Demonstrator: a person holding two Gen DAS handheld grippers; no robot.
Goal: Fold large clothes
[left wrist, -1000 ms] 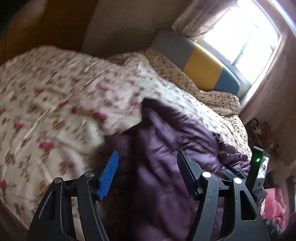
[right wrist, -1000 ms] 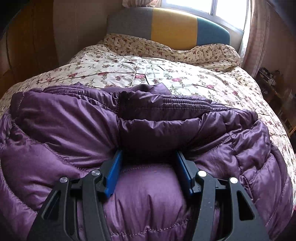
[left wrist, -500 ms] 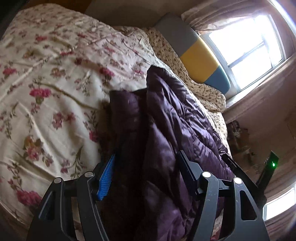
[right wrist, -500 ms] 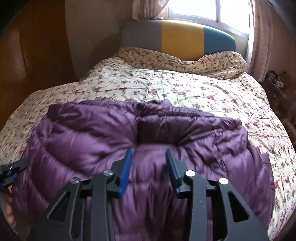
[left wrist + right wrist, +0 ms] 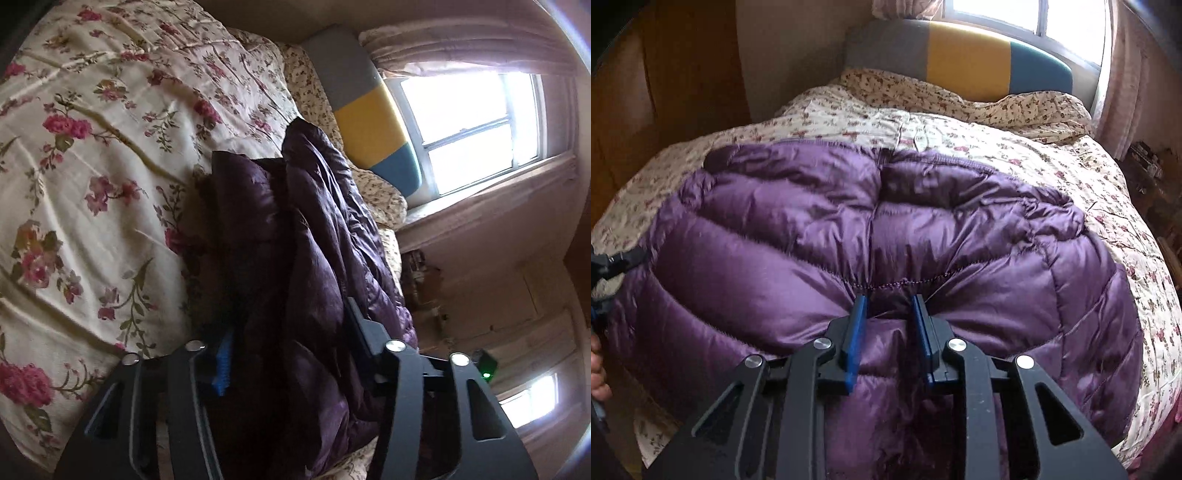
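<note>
**Both tongs closing on the purple puffer coat**

Right tongs (image 5: 888, 304) are narrow, their jaws closing with a pinch of the quilted purple down coat (image 5: 849, 236) gathered between the blue pads (image 5: 857, 325), right at a stitched seam near the coat's near edge. Fabric bunches up into the gap and creases fan out from it on both sides.

My left tongs (image 5: 291, 332) stand wider, jaws also closing, with a thick fold of the same coat (image 5: 317, 236) lying between the fingers; whether the pads already press on it I cannot tell, since the dark fabric hides most of the blue pad (image 5: 223, 363). From the right camera those tongs (image 5: 617, 262) show at the coat's left edge, with my fingers (image 5: 598, 369) just below them.

Beyond the tongs, the coat lies spread across the near half of the bed, on a cream quilt printed with pink roses (image 5: 1015, 144). Farther off, a small-flowered pillow (image 5: 923, 92) sits against the grey, yellow and teal padded headboard (image 5: 964, 62), under a bright window (image 5: 1067, 22) with a pink curtain (image 5: 1123, 74) on the right.
</note>
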